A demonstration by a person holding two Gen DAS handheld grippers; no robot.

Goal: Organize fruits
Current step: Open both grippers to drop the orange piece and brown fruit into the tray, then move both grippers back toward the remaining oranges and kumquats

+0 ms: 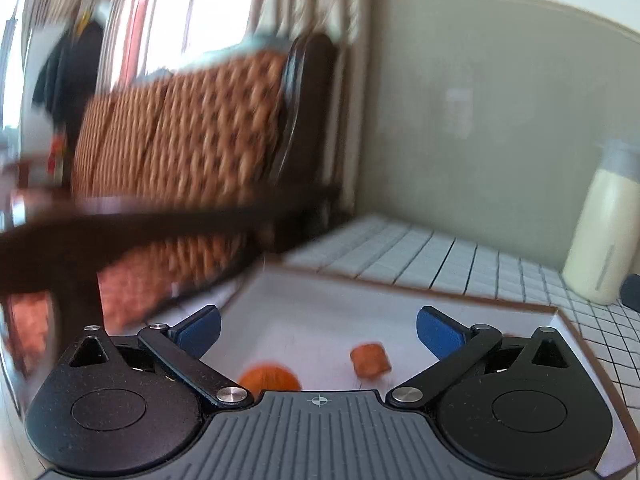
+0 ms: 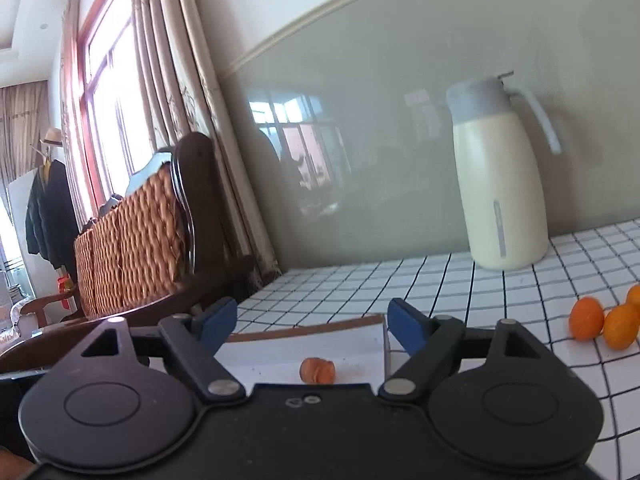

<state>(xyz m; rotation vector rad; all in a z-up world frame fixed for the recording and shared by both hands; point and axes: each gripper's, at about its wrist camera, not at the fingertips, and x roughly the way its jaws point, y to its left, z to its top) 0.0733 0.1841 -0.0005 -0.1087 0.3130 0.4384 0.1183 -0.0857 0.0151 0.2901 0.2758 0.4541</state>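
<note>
Fruit sorting seemed to be under way, judging by how things lay: a white tray (image 1: pixel 400 300) with a brown rim already held two orange pieces, while three round oranges (image 2: pixel 586 318) waited on the checked tablecloth (image 2: pixel 440 280) at the right edge of the right wrist view.

The left gripper (image 1: pixel 318 326) hovered over the tray with its blue fingers spread wide and nothing between them. In the lower centre of its blurred frame an orange fruit (image 1: pixel 270 378) sat just above the gripper body, and a smaller reddish piece (image 1: pixel 370 358) lay to its right, nearer the right finger.

The right gripper (image 2: pixel 312 326) was likewise parted and empty, facing the tray's near corner with the reddish piece low in the centre.

Probably the next move called for swinging the right gripper towards the loose oranges, well apart from its fingers, beside the cream jug (image 2: pixel 500 184).
</note>
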